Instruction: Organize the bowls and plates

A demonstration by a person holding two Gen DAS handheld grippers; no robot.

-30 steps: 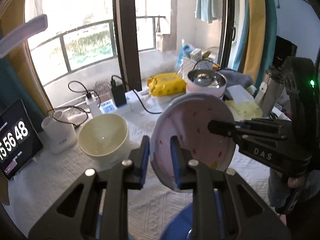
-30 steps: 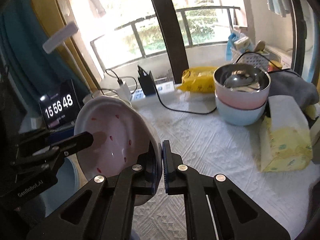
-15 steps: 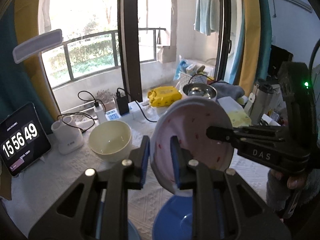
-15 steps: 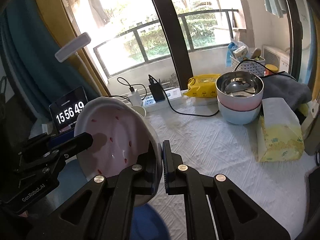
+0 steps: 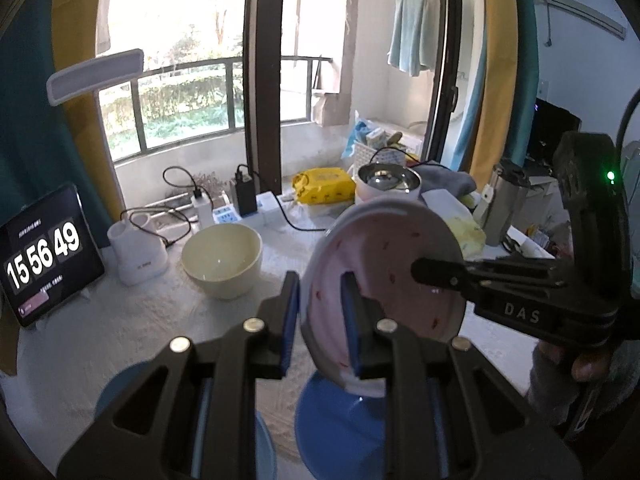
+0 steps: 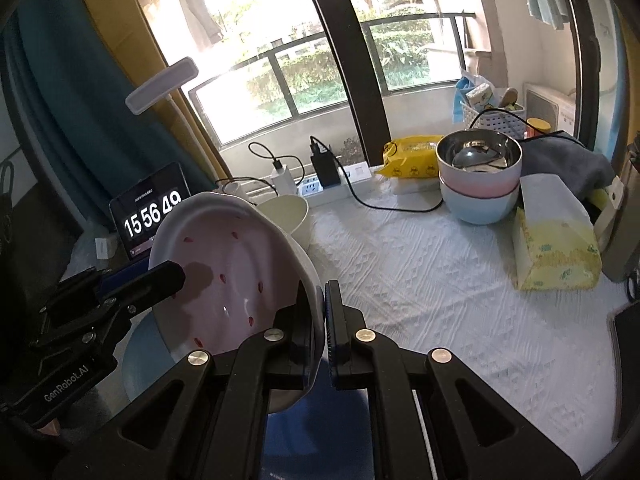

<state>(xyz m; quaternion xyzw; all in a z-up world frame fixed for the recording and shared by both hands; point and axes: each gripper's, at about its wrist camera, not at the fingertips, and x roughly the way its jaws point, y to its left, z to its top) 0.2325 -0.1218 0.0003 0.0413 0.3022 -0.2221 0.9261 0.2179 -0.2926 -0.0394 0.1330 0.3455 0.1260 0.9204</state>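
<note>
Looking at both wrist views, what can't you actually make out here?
- Blue dish, left wrist view: the pink plate and the left tool cover part of it.
- Cream bowl, right wrist view: mostly behind the plate.
- Small text under the clock digits on the tablet: too small.
- Contents of the steel bowl: glare.

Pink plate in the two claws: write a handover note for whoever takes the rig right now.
Left claw: shut on the rim of the pink plate.
Right claw: shut on the opposite rim; plate held tilted in the air between both.
Blue plate: on the white cloth, right under the pink one.
Cream bowl: alone, near the tablet clock.
Steel, pink and light blue bowls: already stacked at the back.
Left: set the pink plate down, probably on the blue plate; cream bowl not yet put away.
</note>
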